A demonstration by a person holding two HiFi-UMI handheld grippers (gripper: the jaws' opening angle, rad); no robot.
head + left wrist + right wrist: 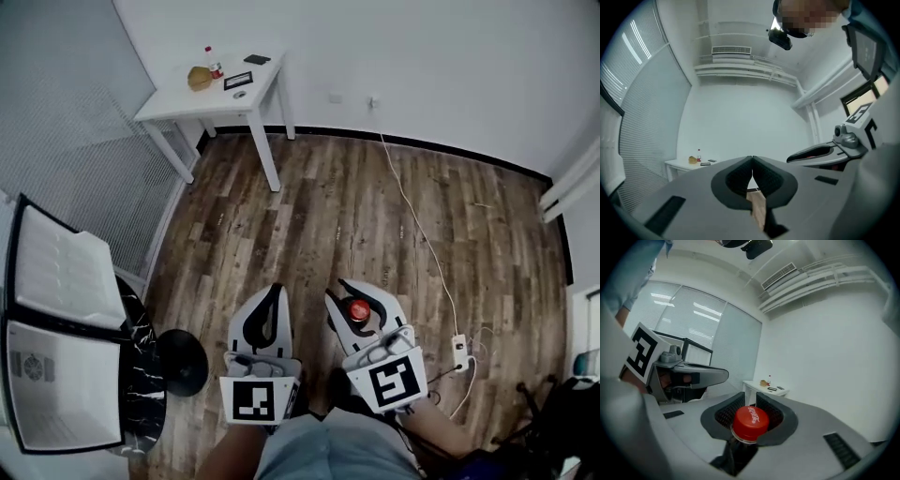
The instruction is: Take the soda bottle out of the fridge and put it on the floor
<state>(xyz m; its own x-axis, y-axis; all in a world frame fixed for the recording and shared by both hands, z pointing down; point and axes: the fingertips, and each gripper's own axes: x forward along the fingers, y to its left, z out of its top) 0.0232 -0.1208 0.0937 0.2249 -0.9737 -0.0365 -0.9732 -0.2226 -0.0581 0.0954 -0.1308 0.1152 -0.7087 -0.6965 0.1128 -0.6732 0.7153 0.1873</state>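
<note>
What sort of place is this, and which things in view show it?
Probably a sparse office or spare room: wood-plank floor, a white table by the wall, a small fridge.

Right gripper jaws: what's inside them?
A soda bottle, red cap up, clamped at the neck by the right gripper. Its body below is covered by the jaws.

Left gripper (pixel 752 161): jaws together, empty, pointing level. Right gripper (pixel 750 401) alongside: jaws clamped on soda bottle (pixel 751 422) below cap.
</note>
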